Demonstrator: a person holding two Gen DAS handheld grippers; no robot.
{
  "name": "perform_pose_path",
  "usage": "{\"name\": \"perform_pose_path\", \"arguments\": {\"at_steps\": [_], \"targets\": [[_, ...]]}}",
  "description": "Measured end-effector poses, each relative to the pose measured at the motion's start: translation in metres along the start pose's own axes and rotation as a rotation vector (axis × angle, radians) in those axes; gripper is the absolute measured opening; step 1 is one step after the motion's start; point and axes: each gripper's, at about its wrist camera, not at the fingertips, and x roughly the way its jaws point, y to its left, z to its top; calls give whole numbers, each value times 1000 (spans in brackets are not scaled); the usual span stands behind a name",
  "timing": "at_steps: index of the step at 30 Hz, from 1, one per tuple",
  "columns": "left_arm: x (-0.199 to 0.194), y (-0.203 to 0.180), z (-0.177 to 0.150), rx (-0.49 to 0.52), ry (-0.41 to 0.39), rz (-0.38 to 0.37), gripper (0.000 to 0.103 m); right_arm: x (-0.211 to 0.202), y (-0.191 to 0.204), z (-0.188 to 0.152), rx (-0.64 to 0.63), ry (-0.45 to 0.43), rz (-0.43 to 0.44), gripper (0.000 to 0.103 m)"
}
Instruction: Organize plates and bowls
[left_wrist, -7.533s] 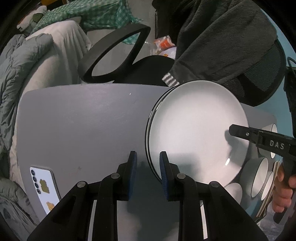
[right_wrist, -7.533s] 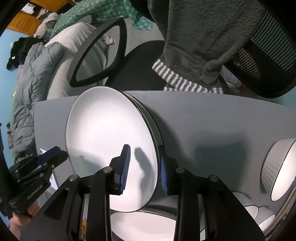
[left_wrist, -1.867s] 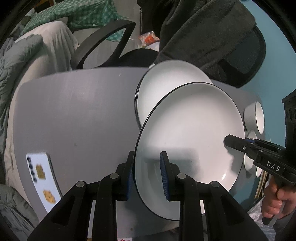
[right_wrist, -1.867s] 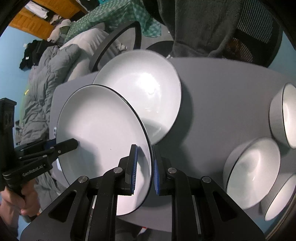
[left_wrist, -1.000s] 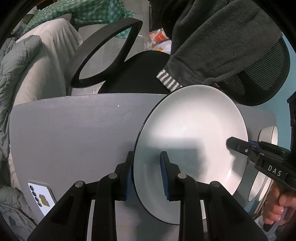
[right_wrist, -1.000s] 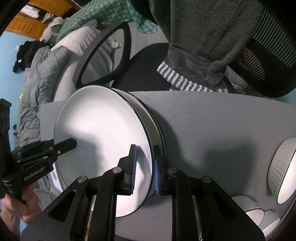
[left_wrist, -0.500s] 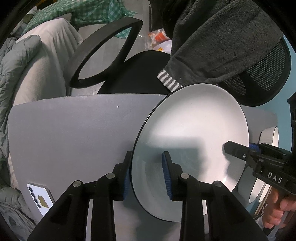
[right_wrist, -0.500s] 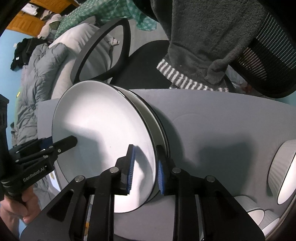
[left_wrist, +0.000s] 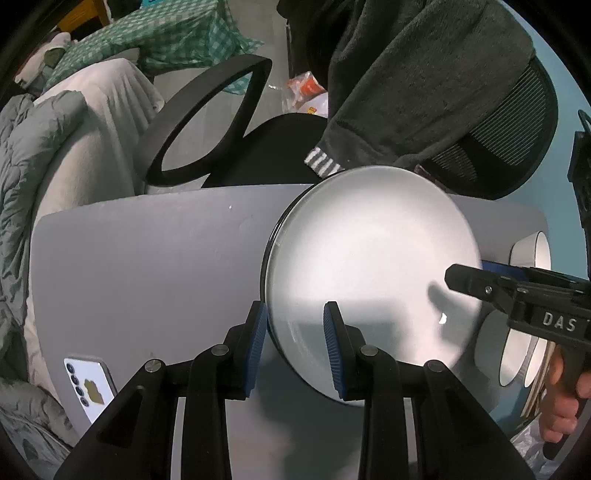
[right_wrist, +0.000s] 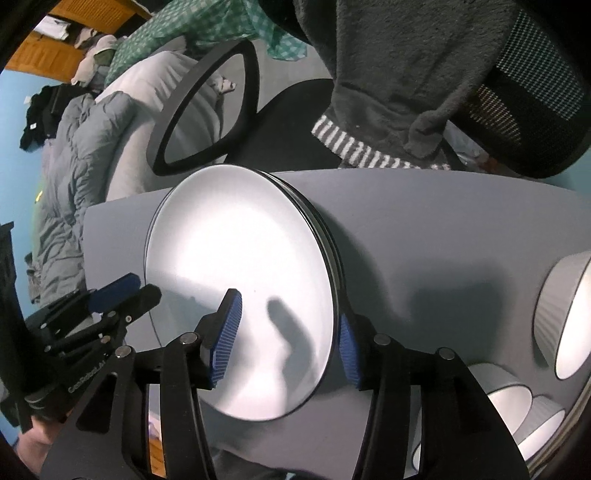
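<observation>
A white plate with a black rim (left_wrist: 369, 258) (right_wrist: 240, 258) lies on top of a stack of like plates (right_wrist: 327, 236) on the grey table (left_wrist: 147, 258). My left gripper (left_wrist: 294, 328) (right_wrist: 136, 291) straddles the plate's left rim with its jaws a little apart; the pads look just clear of it. My right gripper (right_wrist: 286, 332) (left_wrist: 469, 271) straddles the opposite rim. Its jaws are opening, with the rim between them and both pads well off the plate. Several white bowls (right_wrist: 565, 314) (left_wrist: 532, 251) stand to the right of the stack.
A phone (left_wrist: 90, 380) lies near the table's front left corner. Behind the table stands a black office chair (left_wrist: 207, 122) with a grey garment (left_wrist: 406, 74) draped over it. Bedding and a padded jacket (right_wrist: 74, 155) lie at the left.
The plate came down onto the stack. My right jaws spread wide off its rim. My left jaws widened slightly and drew up, so the plate looks smaller.
</observation>
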Motion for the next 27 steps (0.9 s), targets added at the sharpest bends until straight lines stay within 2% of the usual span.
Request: {"name": "perform_pose_path", "arguments": {"at_steps": [5, 12, 17, 22, 27], "targets": [[-19, 2, -10, -13, -34, -7, 31, -14, 3, -8, -1, -43, -12, 58], [-59, -3, -31, -13, -120, 4, 46, -51, 18, -32, -32, -149, -122, 58], [-86, -8, -52, 4, -169, 41, 55, -74, 31, -55, -48, -211, -205, 59], [-105, -11, -71, 10, -190, 36, 57, -90, 41, -75, -65, -258, -254, 59], [-124, -13, -88, 19, -226, 29, 65, -103, 48, -94, -73, -288, -289, 62]]}}
